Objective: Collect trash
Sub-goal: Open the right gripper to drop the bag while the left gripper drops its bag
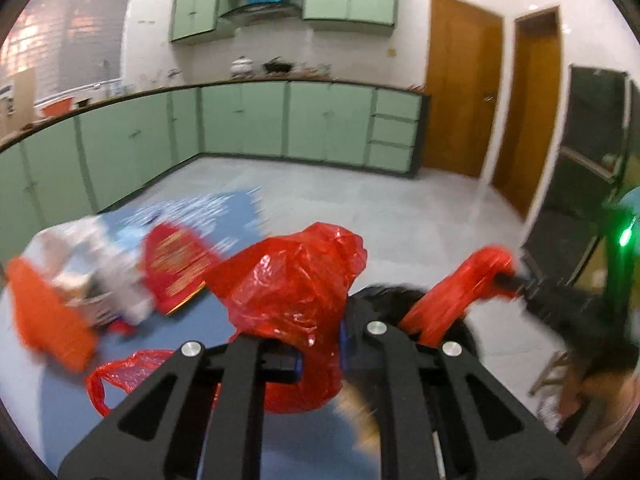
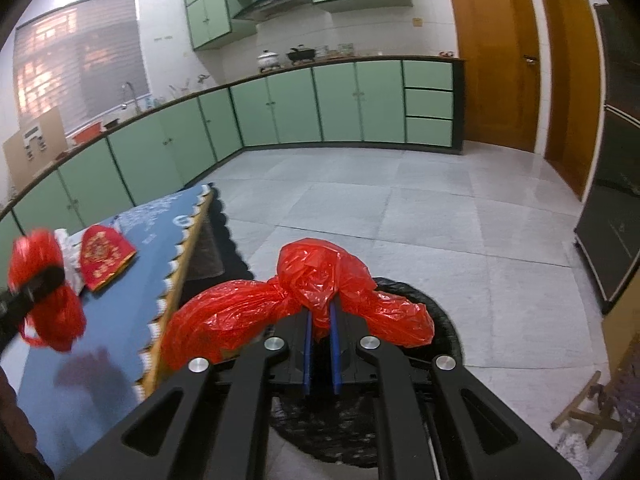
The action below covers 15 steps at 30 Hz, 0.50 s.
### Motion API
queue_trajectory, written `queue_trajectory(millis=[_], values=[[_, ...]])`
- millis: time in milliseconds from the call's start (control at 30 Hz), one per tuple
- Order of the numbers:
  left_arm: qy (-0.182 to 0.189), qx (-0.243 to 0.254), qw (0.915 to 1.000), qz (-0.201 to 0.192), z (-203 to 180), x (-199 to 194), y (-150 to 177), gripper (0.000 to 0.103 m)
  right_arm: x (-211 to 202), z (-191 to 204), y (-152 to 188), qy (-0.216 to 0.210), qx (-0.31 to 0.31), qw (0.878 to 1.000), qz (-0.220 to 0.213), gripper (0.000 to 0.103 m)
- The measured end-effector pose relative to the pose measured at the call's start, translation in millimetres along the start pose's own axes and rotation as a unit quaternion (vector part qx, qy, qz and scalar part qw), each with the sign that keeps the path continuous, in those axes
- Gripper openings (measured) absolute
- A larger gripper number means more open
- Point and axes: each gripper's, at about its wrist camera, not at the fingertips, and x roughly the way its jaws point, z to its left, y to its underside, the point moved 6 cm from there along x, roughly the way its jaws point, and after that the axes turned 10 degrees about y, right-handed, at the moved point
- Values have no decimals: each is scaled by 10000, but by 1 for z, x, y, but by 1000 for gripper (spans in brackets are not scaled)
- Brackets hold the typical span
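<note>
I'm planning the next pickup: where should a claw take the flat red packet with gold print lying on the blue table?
Take the flat red gold-printed packet by its lower corner, which sits slightly raised off the blue table cover. Come in low from the table's scalloped edge side; it lies flat, so a straight-down pinch would likely slip.

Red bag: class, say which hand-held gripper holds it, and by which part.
Both do. The right hand-held gripper and the left hand-held gripper each pinch a bunched part of the red bag near its top, above the black bin.
</note>
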Motion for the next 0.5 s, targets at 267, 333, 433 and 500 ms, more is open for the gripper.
queue_trajectory(millis=[267, 333, 433, 500], values=[[1023, -60, 9942, 319, -57, 97, -21, 12, 32, -42, 5, 397, 113, 9990, 174, 8], [1175, -46, 9916, 536, -66, 126, -18, 18, 42, -51, 8, 438, 168, 9986, 240, 8], [1191, 37, 9905, 692, -73, 152, -12, 36, 58, -58, 15, 472, 139, 9981, 377, 12], [1229, 107, 9894, 762, -77, 164, -9, 46, 67, -60, 19, 425, 132, 9981, 435, 17]])
